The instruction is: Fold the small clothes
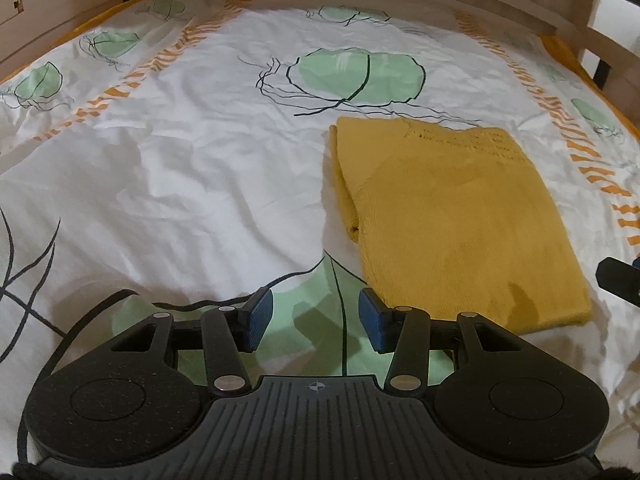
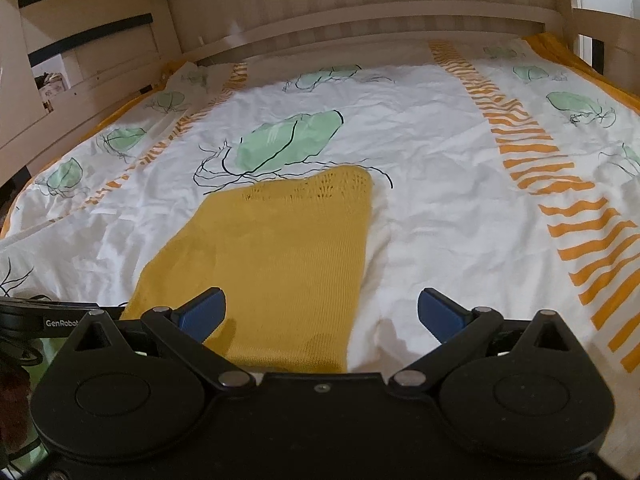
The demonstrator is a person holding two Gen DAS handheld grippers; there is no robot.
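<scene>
A mustard-yellow knitted garment (image 1: 452, 220) lies folded into a long rectangle on the bed sheet (image 1: 192, 168). It also shows in the right wrist view (image 2: 280, 256). My left gripper (image 1: 316, 318) is open and empty, low over the sheet just left of the garment's near corner. My right gripper (image 2: 322, 314) is wide open and empty over the garment's near right edge; its left fingertip (image 2: 202, 314) is above the knit, its right fingertip (image 2: 440, 316) above the sheet. The right gripper's edge shows in the left wrist view (image 1: 618, 280).
The sheet is white with green leaf prints and orange striped bands (image 2: 532, 152). A wooden bed frame (image 2: 360, 12) runs along the far side, with rails at left (image 1: 60, 12) and right (image 1: 612, 40). A black cable (image 1: 72, 328) lies near my left gripper.
</scene>
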